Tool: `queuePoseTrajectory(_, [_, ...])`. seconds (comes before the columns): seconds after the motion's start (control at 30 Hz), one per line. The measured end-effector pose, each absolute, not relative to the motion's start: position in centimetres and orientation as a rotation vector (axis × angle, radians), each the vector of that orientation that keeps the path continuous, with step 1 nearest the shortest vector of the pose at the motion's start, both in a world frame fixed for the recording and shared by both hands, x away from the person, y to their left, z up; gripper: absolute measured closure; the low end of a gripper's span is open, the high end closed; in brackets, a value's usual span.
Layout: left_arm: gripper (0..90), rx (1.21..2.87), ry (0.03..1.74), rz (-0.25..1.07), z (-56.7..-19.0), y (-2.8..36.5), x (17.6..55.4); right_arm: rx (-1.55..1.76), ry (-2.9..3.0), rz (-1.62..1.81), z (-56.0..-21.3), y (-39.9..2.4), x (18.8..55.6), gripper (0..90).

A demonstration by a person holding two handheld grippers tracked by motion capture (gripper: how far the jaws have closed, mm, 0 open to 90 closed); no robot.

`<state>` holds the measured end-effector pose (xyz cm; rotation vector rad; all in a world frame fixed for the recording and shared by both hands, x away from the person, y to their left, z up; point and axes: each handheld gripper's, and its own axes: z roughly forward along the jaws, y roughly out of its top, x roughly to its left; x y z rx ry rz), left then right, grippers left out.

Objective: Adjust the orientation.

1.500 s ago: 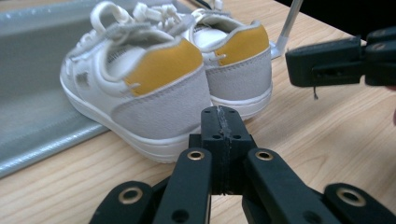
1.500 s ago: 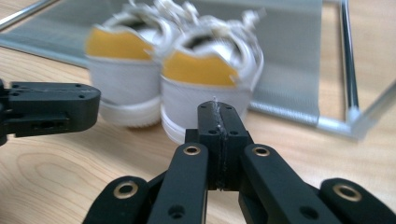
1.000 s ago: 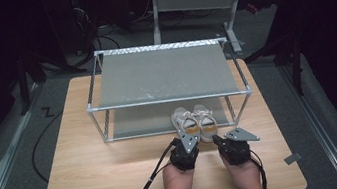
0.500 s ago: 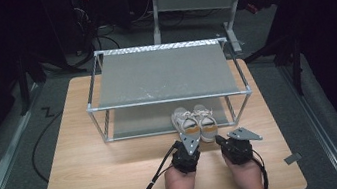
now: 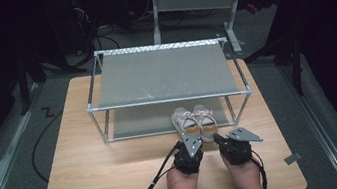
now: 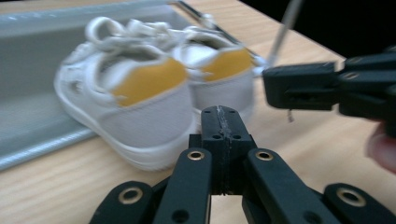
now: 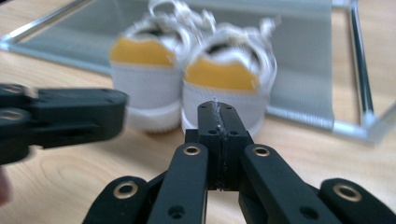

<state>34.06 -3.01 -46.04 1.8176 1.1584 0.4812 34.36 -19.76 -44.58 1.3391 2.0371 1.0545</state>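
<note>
Low in the middle of the high view, the left gripper (image 5: 186,153) sits in the person's left hand (image 5: 182,183) on the pale wooden table (image 5: 93,176), its black jaws pressed together on nothing, tips aimed at the heels just ahead; it looks parked there to line up with the left shoe. The pair of small white sneakers with yellow heel tabs (image 5: 194,122) stands side by side just above the grippers, toes tucked onto the grey lower shelf of the metal-framed two-tier rack (image 5: 163,73), heels out over the table edge of the shelf, which leaves the heels easy to reach. To the right, the right gripper (image 5: 227,145) rests beside its partner, jaws likewise closed and empty, facing the right shoe's heel (image 7: 219,74). Against the earlier frames, shoes, rack and both hands sit much as they did.
</note>
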Motion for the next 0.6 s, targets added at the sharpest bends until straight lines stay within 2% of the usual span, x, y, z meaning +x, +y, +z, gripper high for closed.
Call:
queuePoseTrajectory(0.07, [90.0,1.848,1.21,0.493,-46.8,-3.0,37.2,1.371,2.033,1.019,-45.0,-19.2,37.0,90.0])
queuePoseTrajectory(0.13, [90.0,1.798,1.409,0.406,-45.9,-2.5,39.9,1.428,2.01,0.969,-45.1,-18.5,39.4,90.0])
queuePoseTrajectory(0.17, [90.0,1.776,1.332,0.412,-44.6,-2.4,39.5,1.45,2.021,1.004,-45.0,-18.2,39.6,90.0])
queuePoseTrajectory(0.2, [90.0,1.776,1.332,0.412,-44.6,-2.4,39.5,1.45,2.021,1.004,-45.0,-18.2,39.6,90.0])
queuePoseTrajectory(0.27, [90.0,1.854,1.229,0.479,-44.3,-2.5,38.4,1.409,2.061,1.013,-45.1,-18.1,38.6,90.0])
queuePoseTrajectory(0.43, [90.0,1.867,1.291,0.439,-46.6,-0.8,38.0,1.412,2.1,0.962,-46.8,-19.4,37.1,90.0])
queuePoseTrajectory(0.6, [90.0,1.899,1.258,0.447,-47.5,-1.7,38.8,1.406,2.072,0.96,-46.6,-19.4,38.2,90.0])
